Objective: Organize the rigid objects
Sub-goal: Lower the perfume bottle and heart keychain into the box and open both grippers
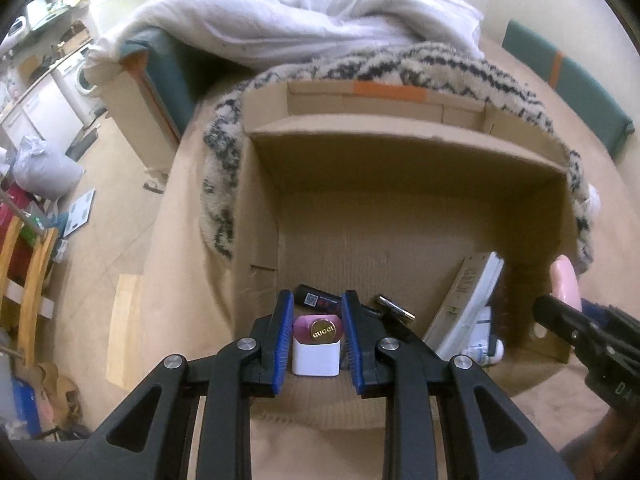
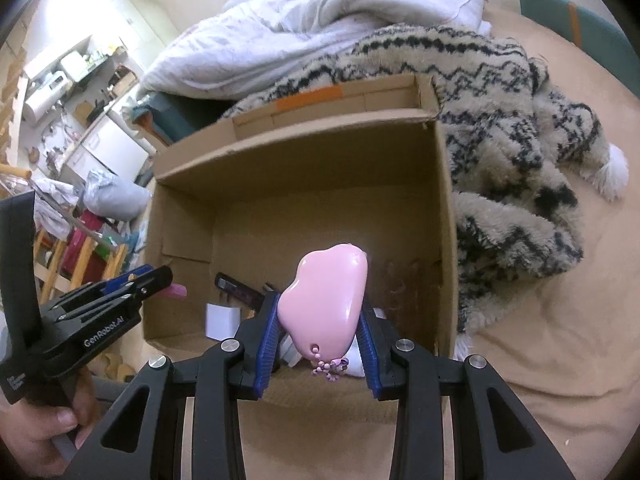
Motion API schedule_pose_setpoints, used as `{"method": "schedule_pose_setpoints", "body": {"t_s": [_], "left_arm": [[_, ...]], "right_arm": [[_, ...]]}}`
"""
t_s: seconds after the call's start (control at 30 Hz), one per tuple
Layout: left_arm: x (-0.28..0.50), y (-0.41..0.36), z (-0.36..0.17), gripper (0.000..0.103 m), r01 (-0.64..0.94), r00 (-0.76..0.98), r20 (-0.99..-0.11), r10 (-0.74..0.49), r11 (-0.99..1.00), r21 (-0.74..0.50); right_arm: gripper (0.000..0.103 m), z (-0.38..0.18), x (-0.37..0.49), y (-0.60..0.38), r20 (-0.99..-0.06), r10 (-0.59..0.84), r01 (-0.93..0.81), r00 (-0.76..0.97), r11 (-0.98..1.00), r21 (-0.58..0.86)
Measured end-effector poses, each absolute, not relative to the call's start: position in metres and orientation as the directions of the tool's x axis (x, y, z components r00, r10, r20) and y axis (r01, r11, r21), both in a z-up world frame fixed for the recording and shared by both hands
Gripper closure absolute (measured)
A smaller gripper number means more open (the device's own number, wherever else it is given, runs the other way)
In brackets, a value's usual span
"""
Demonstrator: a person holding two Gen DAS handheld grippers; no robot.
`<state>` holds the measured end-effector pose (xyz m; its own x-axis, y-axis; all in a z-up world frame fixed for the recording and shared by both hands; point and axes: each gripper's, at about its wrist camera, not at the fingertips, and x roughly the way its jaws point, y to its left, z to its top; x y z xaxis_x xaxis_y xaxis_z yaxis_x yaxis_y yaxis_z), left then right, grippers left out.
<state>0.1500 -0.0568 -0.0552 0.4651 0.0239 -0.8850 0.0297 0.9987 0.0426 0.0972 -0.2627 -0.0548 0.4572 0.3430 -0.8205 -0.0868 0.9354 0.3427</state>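
Left tool [image 1: 316, 340] straddles the Gucci perfume bottle [image 1: 318, 334] in its white sleeve; pad contact cannot be confirmed. Bottle stands low centre of frame, inside the cardboard box [image 1: 400, 152]. Right tool [image 2: 316, 336] is clamped on the pink heart-shaped case [image 2: 326, 308], above the box's near wall, box floor directly ahead

We see the right gripper [image 2: 320, 320] clamping a glossy pink cloud-shaped plastic case [image 2: 326, 304] between its blue fingers [image 2: 267, 344], above the open brown cardboard box [image 2: 446, 220] on the bed.
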Motion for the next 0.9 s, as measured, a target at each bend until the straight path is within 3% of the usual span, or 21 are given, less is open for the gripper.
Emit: {"method": "schedule_pose_setpoints", "body": {"t_s": [0.43, 0.8, 0.9], "left_arm": [[0.176, -0.069, -0.087, 0.081, 0.055, 0.415, -0.909, 0.034, 0.997, 0.062], [0.184, -0.069, -0.1, 0.081, 0.048, 0.378, -0.925, 0.051, 0.996, 0.074], [0.184, -0.07, -0.098, 0.079, 0.048, 0.376, -0.925, 0.054, 0.996, 0.078]], "right_arm": [[0.065, -0.09, 0.114, -0.26, -0.868, 0.344, -0.016, 0.36, 0.932, 0.362], [0.064, -0.086, 0.117, -0.264, -0.859, 0.319, 0.006, 0.401, 0.936, 0.351], [0.052, -0.082, 0.118, -0.273, -0.846, 0.311, 0.037, 0.432, 0.932, 0.362]]}}
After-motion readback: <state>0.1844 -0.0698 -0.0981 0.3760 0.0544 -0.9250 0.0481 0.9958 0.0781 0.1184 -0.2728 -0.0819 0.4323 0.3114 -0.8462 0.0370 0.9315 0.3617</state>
